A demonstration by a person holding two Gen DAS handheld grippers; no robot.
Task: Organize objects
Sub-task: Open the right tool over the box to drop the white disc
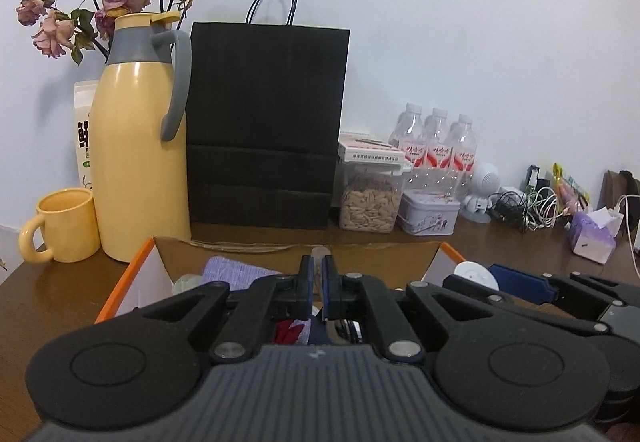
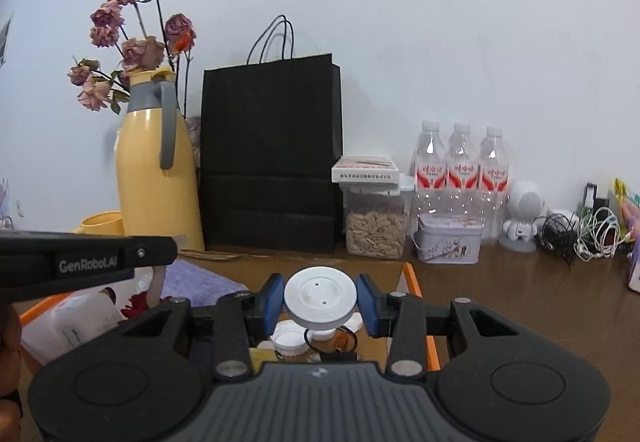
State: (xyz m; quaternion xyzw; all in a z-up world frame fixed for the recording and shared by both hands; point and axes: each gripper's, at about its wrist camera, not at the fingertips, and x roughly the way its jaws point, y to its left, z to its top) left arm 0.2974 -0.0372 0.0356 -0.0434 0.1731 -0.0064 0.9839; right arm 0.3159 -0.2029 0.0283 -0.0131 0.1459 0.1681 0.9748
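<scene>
An open cardboard box with an orange rim sits on the brown table just below both grippers. It holds a purple cloth, white caps and other small items. My left gripper is shut on a thin clear plastic piece whose tip pokes out past the pads. It also enters the right wrist view from the left as the left gripper. My right gripper is shut on a white round lid, held above the box. That lid also shows in the left wrist view.
Along the wall stand a yellow thermos jug, a yellow mug, a black paper bag, a clear jar of seeds, a tin, three water bottles, a white figurine, tangled cables and a tissue pack.
</scene>
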